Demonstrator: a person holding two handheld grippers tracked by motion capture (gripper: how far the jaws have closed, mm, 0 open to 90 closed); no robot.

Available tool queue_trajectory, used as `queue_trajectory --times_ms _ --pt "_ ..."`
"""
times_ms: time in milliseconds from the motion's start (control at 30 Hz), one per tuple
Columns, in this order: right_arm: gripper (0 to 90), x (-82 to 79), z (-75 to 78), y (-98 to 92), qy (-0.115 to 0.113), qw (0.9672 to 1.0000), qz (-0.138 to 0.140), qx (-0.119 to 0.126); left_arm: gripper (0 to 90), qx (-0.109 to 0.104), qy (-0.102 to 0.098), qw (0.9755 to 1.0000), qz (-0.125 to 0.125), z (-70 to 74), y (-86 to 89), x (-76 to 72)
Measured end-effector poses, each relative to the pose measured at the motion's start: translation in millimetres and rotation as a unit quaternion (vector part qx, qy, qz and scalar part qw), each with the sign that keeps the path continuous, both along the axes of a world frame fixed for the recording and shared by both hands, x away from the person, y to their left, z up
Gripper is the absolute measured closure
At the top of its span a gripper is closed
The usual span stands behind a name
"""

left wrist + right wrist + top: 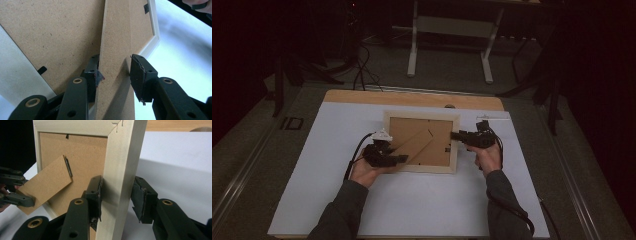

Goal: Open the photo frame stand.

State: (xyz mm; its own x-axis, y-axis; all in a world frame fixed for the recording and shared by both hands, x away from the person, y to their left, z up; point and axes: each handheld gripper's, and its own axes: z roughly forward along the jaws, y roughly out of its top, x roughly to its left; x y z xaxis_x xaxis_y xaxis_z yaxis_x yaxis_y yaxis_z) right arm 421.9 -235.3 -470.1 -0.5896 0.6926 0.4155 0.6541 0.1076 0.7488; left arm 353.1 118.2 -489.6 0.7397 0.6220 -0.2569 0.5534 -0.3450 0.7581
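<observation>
The pale wooden picture frame point(421, 141) lies face down mid-table on the white board point(337, 150), brown fibreboard back up. The right gripper point(117, 195) clamps the frame's right rail, while the left gripper point(113, 72) has its jaws astride the fibreboard easel stand point(115, 50) (one pad touching, the other just clear), the strut's long axis running diagonally away from it toward the right gripper
</observation>
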Motion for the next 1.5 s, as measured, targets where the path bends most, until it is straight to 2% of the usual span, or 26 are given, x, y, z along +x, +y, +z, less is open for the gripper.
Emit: queue_trajectory --times_ms 333,500,1033,1500 --pt "62.4 -3.8 10.9 1.0 -0.022 0.9997 0.001 -0.005 65.0 0.015 -0.012 0.9997 0.013 2.7 -2.0 0.9" --pt "62.7 -5.8 16.8 2.6 -0.035 0.9993 0.003 -0.015 66.3 0.019 -0.016 0.9995 0.017 4.1 -2.5 1.8" --pt "62.4 -5.8 22.5 5.8 -0.052 0.9984 -0.004 -0.021 67.6 0.034 -0.027 0.9985 0.033 9.3 -4.7 4.7" --pt "61.2 -4.1 30.0 8.6 -0.065 0.9973 -0.006 -0.033 70.8 0.035 -0.034 0.9979 0.043 12.0 -8.2 6.6"
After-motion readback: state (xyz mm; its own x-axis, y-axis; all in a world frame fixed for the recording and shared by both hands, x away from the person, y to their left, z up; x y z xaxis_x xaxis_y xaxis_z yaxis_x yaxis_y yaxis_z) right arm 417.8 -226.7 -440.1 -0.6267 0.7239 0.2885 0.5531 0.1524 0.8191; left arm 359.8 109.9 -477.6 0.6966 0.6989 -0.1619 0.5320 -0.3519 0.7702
